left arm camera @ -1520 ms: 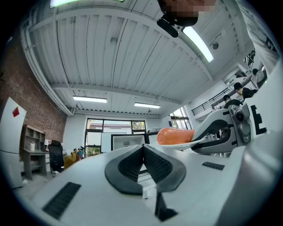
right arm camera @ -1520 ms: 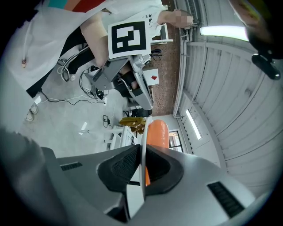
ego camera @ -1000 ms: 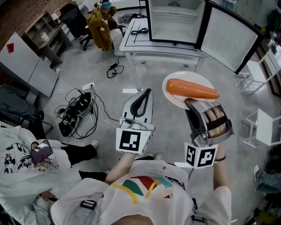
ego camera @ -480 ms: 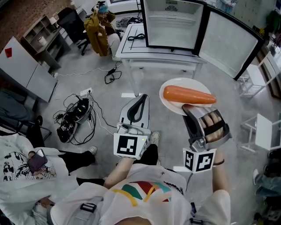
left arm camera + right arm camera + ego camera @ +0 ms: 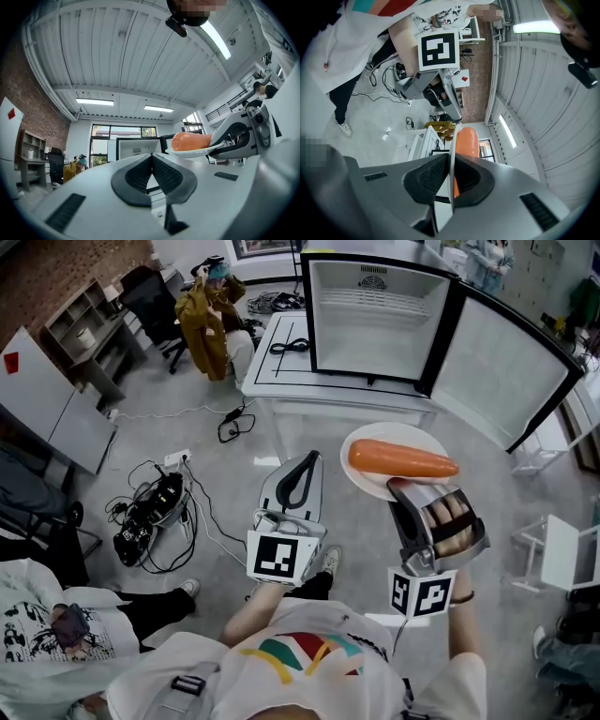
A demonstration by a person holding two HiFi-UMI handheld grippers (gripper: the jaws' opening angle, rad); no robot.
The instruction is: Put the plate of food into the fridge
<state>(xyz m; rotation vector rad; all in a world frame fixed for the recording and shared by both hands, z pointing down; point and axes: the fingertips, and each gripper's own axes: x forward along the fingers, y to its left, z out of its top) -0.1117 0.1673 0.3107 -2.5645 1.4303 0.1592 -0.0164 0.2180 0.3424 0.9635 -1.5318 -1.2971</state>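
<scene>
A white plate (image 5: 370, 448) carries a large orange carrot (image 5: 401, 458) and is held level above the floor. My right gripper (image 5: 405, 486) is shut on the plate's near rim; in the right gripper view the plate's edge (image 5: 451, 154) stands clamped between the two dark pads with the carrot (image 5: 466, 145) beyond. My left gripper (image 5: 302, 465) is shut and holds nothing, its pads meeting in the left gripper view (image 5: 152, 169), where the plate (image 5: 192, 152) shows at the right. The small fridge (image 5: 375, 320) stands ahead on a white table (image 5: 281, 357), its door (image 5: 511, 371) swung wide to the right, the inside bare.
Cables and a black device (image 5: 150, 507) lie on the floor at the left. A person in a yellow jacket (image 5: 208, 310) sits beyond the table. A seated person (image 5: 56, 634) is at the lower left. White stools (image 5: 562, 554) stand at the right.
Both grippers and the plate have moved forward toward the table and fridge, which now look nearer and larger. The grip on the plate is unchanged.
</scene>
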